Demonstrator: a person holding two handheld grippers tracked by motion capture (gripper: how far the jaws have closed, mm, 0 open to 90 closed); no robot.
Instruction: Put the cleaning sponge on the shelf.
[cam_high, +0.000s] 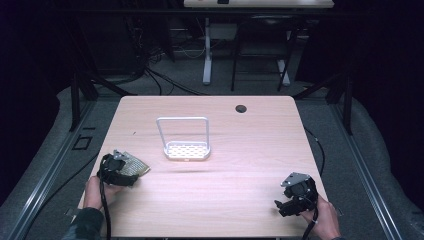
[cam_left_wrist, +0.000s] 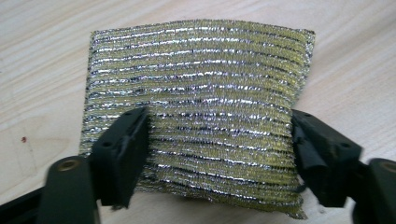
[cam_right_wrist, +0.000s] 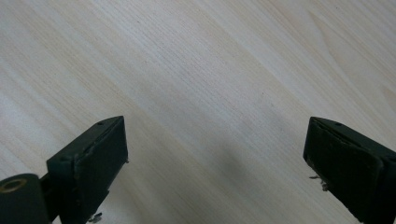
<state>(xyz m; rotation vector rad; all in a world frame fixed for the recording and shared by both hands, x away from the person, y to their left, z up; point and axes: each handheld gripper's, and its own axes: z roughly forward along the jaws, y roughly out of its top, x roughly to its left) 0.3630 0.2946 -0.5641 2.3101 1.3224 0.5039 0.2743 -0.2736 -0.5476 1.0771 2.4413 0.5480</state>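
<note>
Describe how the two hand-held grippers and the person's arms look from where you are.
Both are black. The left hand-held gripper and the right hand-held gripper each carry a grey three-cornered plate on top and trail a black cable. Their jaws are blocky, with flat dark pads and a brass-coloured pivot. A dark sleeve covers the left forearm; the hands are bare.

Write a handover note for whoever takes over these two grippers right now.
Left hand-held gripper: jaws open on either side of the gold-and-silver scouring pad, which lies flat at the table's near-left; whether they touch it is unclear.
Right hand-held gripper: open over bare wood at the near-right, holding nothing.
White rack stands mid-table, holding nothing.
Done: left gripper lined up on the pad.
Left: probably close, lift and move the pad, perhaps to the rack.
</note>
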